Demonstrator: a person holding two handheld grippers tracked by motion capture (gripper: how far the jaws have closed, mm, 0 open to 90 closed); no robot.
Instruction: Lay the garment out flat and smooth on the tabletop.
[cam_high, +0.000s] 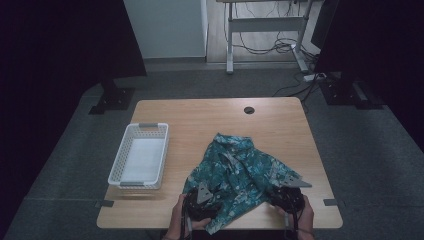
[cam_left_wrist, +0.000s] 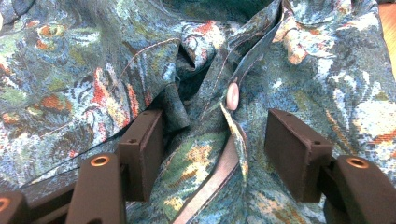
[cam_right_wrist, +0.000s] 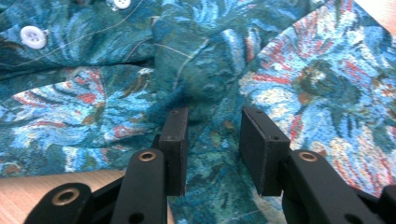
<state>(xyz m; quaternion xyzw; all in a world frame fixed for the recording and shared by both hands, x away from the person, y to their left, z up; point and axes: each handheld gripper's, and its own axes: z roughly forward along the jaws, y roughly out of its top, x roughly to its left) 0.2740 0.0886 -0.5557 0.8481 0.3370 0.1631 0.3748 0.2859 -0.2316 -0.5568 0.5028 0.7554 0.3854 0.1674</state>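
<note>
A teal shirt (cam_high: 240, 165) with a blue, red and white pattern lies crumpled on the near right part of the wooden table (cam_high: 200, 120). My left gripper (cam_high: 201, 200) rests on its near left edge, held by a hand. In the left gripper view the jaws (cam_left_wrist: 215, 144) stand wide open over the shirt (cam_left_wrist: 93, 70), with a raised fold and a pale button (cam_left_wrist: 232, 95) between them, untouched by the pads. My right gripper (cam_high: 287, 196) sits on the near right corner of the cloth. Its jaws (cam_right_wrist: 212, 140) stand open above flat shirt fabric (cam_right_wrist: 303, 84); a white button (cam_right_wrist: 32, 36) lies farther off.
A white plastic basket (cam_high: 117, 162) stands empty on the table's left side. A round cable hole (cam_high: 249, 110) sits near the far edge. Bare wood (cam_right_wrist: 28, 179) shows beside the shirt's hem. Beyond the table are grey floor, a desk frame and cables.
</note>
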